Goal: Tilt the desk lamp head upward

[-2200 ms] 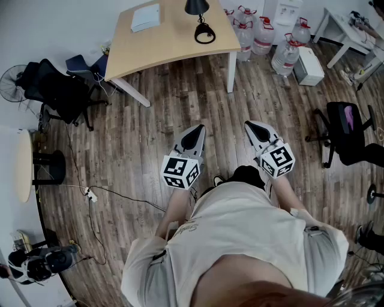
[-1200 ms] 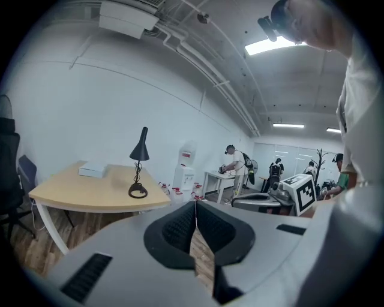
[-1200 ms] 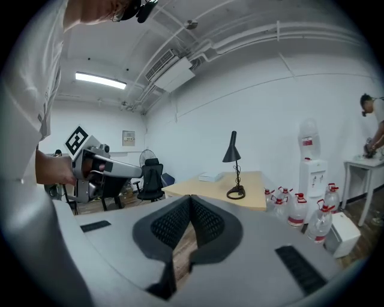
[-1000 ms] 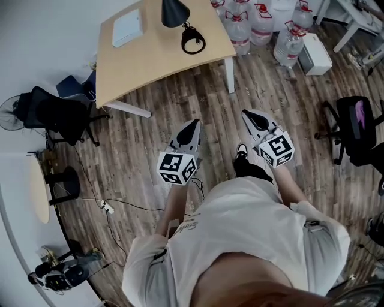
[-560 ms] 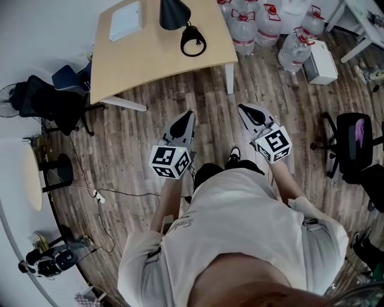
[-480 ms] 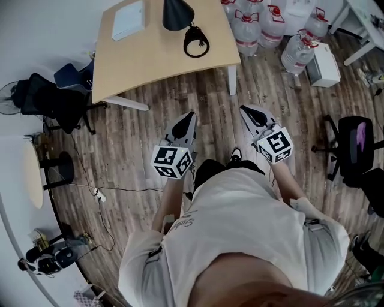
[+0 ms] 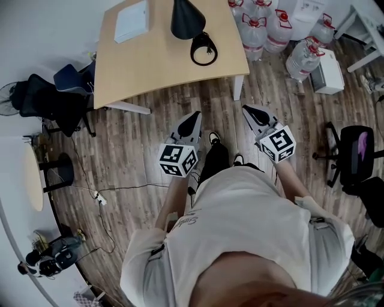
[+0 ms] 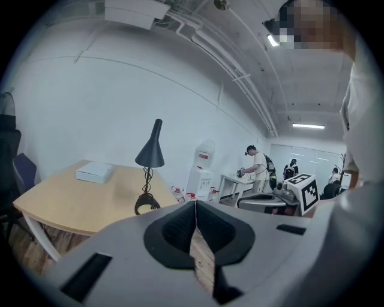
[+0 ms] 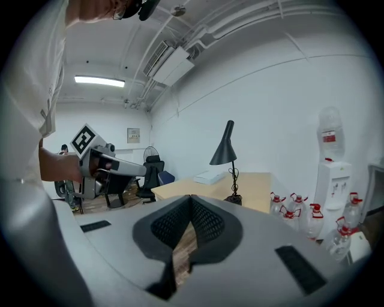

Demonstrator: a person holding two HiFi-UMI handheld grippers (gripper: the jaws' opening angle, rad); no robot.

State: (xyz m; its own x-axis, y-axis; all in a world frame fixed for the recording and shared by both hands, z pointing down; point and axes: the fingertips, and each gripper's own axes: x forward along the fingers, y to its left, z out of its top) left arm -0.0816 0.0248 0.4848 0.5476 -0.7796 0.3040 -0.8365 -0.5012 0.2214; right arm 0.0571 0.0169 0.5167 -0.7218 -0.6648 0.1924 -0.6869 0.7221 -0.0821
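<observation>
The pale wooden desk (image 7: 156,60) is standing well ahead of the person across bare plank floor, so the first risk is simply in the approach: both tools are hanging low in front of the body, far from anything on the desktop, and a misjudged reach could be bringing them in too fast. The desk lamp (image 8: 149,168) is sitting toward the desk's right side, near the edge above a cluster of water bottles (image 7: 264,27), with a white box (image 7: 131,12) lying well apart on the far left. That placement is making a shove risky, since a push on the black cone head (image 7: 187,18) could be sliding the small ring base (image 7: 204,49) toward the edge or tipping the whole lamp on its thin stem if the joint is stiff. I am judging that one tool should be steadying the base while the other is lifting the head. The cone looks smooth and tapered, so a pinch could be slipping off toward its narrow end. The left gripper (image 7: 193,122) is showing its jaws meeting at the tips with nothing between them, and the right gripper (image 7: 252,115) is looking the same, so both are needing to part before any grasp; arriving with them together could be knocking the head, not tilting it.
</observation>
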